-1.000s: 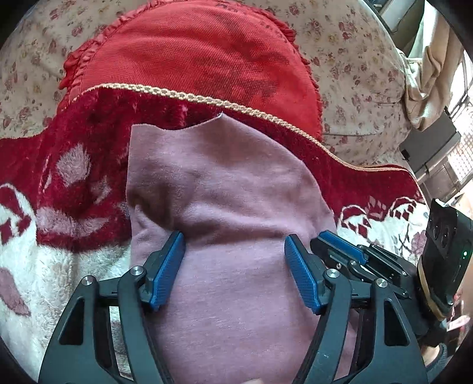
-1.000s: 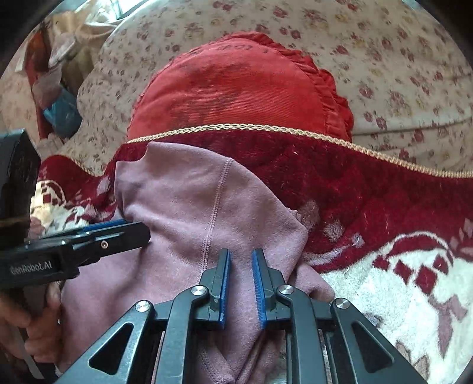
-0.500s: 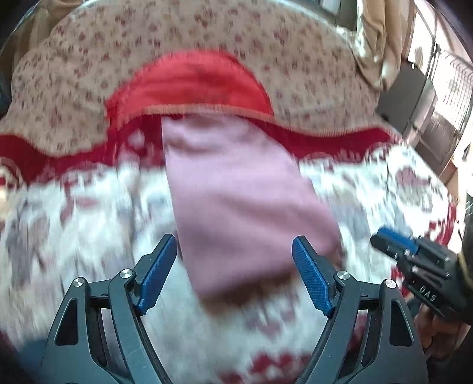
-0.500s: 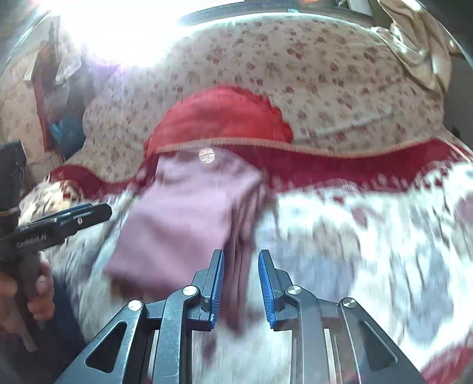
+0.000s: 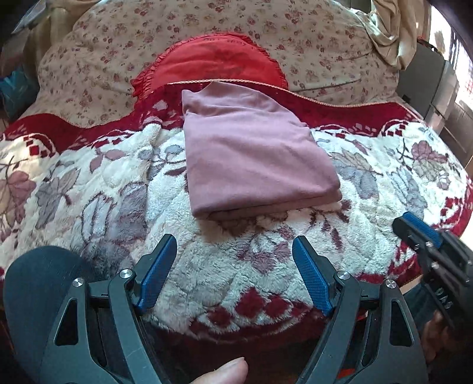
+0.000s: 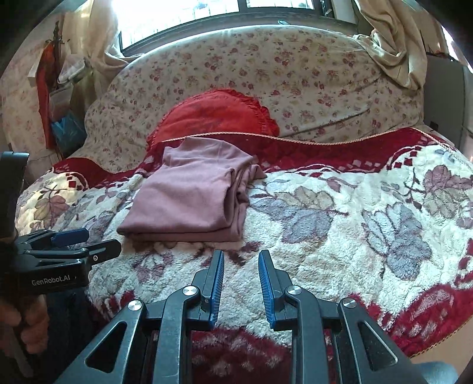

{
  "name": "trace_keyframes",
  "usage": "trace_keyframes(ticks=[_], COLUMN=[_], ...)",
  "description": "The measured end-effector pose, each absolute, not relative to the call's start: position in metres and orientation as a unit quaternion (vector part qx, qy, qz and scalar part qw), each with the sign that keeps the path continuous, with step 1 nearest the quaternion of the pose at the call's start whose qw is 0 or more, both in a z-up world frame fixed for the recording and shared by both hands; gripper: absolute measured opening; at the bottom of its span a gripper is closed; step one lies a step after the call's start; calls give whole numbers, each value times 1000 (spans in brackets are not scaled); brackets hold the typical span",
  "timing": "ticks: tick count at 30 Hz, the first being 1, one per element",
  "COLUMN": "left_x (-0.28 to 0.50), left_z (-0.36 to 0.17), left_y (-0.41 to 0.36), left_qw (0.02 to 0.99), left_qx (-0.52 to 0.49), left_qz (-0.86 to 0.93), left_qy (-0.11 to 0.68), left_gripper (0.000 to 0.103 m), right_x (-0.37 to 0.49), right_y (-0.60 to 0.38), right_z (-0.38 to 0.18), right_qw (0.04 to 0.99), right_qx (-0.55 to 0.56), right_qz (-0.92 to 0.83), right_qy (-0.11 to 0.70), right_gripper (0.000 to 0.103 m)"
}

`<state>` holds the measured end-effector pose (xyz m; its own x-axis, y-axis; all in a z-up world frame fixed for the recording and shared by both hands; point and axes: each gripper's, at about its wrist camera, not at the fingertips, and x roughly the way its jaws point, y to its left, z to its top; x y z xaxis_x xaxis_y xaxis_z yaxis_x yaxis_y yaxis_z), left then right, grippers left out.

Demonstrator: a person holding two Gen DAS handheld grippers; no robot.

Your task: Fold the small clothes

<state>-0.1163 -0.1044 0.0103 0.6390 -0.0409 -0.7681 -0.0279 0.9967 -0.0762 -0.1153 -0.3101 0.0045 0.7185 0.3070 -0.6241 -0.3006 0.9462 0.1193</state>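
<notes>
A mauve garment [image 5: 251, 153] lies folded into a flat rectangle on the fleece blanket [image 5: 118, 189], its far end near the red cushion [image 5: 212, 65]. It also shows in the right wrist view [image 6: 192, 195], with looser layers along its right side. My left gripper [image 5: 235, 251] is open and empty, well back from the garment's near edge. My right gripper [image 6: 241, 260] is empty with its jaws a little apart, also back from the garment. Each gripper shows in the other's view: the right one [image 5: 425, 236], the left one [image 6: 71, 245].
The sofa's floral backrest [image 6: 266, 73] rises behind the cushion. A window [image 6: 183, 14] and curtains [image 6: 390, 44] lie behind. Hanging items [image 6: 56, 97] are at far left. The blanket's front edge [image 5: 236, 330] drops off just before my grippers.
Both grippers have pulled back and up from the garment, which they were over and touching one second ago. The garment now lies folded and free on the blanket.
</notes>
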Motion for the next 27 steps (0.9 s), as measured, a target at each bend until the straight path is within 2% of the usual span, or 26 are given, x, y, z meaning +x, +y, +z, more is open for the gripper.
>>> trace_keyframes(ticks=[9,23,27], left_x=[-122,-120,-124], left_z=[15,3,5], left_y=[-113,-112,-113], left_qw=[908,899,907], left_qx=[-11,-22,-12], left_qz=[8,7,12], left_qy=[419,438,422], left_gripper=[81,81,81], right_x=[-116,-116,-115], right_y=[-304,-301,-301], right_z=[2,1,1], right_qw=[928,927,927], right_qx=[-11,-22,-22], right_qz=[162,165,165], right_qy=[336,336,336], right_gripper=[22,22,22])
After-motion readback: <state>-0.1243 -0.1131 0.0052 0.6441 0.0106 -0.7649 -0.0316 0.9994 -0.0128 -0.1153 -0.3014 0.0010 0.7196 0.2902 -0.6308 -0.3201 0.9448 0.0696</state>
